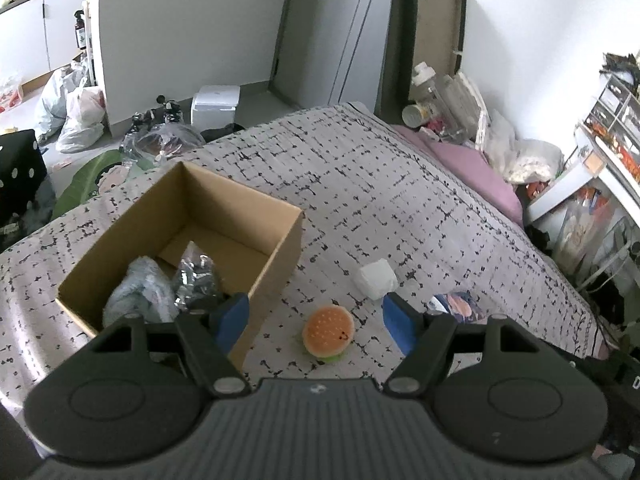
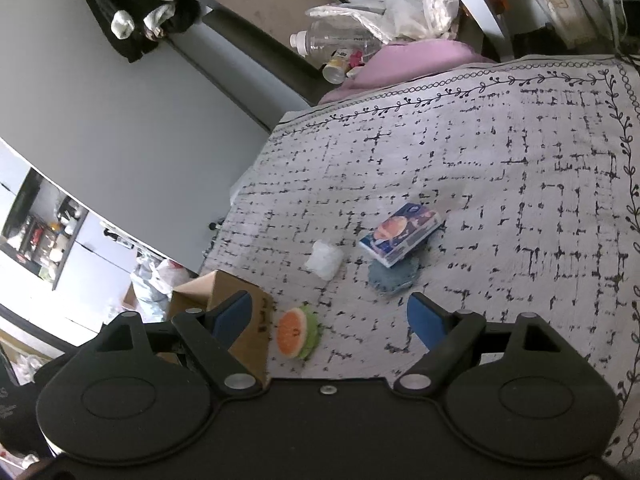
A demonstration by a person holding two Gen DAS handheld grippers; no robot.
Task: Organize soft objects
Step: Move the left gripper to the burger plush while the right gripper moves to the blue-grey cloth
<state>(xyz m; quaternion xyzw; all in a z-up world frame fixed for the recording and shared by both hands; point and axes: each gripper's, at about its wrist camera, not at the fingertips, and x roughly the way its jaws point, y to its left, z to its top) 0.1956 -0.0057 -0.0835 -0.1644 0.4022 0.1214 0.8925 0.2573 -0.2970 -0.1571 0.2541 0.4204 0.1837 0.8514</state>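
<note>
Tissue pack (image 1: 456,304) half behind right finger

matt cardboard box (image 1: 276,248), plush burger (image 1: 328,332)

Both grippers spread wide, nothing held.
The left gripper (image 1: 316,322) and the right gripper (image 2: 330,320) each sit low in frame, blue pads apart.

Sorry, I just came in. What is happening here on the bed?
A person is sorting soft things into a cardboard box on the bed, with one tool in each hand. Two soft items already lie in the box. The left tool is open and hovers above a burger toy next to the box. The right tool is also open and holds nothing. Still on the bed are a white lump, a tissue pack and a blue cloth under it.
</note>
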